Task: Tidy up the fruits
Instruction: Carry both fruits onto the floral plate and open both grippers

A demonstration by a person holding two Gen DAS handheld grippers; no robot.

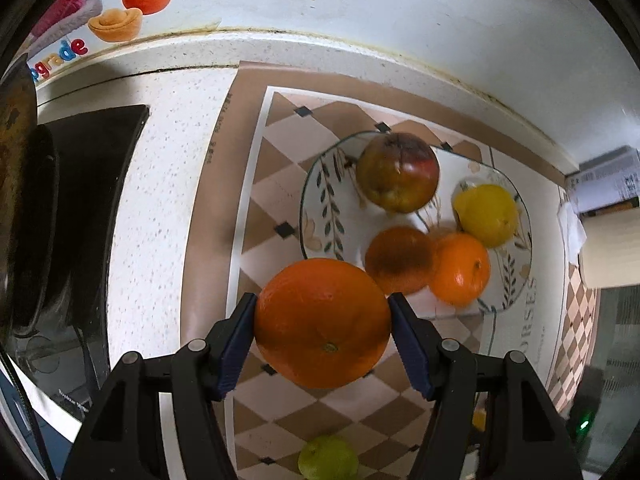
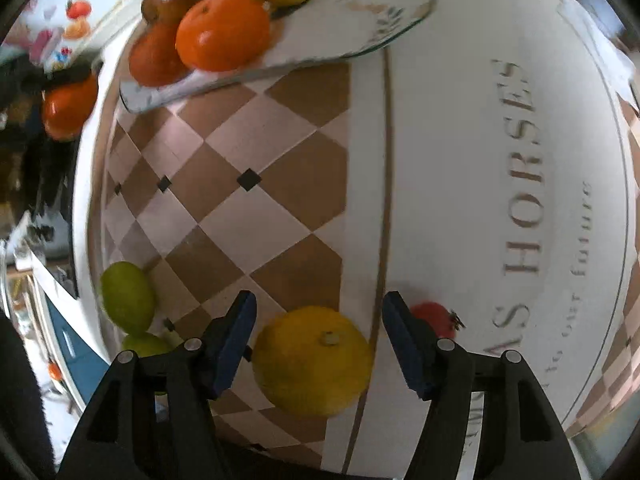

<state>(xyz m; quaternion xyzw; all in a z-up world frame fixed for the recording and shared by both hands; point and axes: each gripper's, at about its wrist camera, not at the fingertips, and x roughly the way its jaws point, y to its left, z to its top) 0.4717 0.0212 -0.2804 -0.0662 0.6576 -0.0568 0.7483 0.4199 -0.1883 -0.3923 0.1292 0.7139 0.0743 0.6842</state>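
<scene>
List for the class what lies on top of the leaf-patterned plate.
On the plate: a reddish apple, a lemon and two oranges. Plate surface beneath the fruit is covered.

Two close downward views — shared plate point(image 1: 316, 184)

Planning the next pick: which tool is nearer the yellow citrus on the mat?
Right. The right tool straddles the yellow citrus, open. The left tool holds an orange near the plate.

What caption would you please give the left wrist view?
Left gripper holding an orange short of a plate of four fruits.
</scene>
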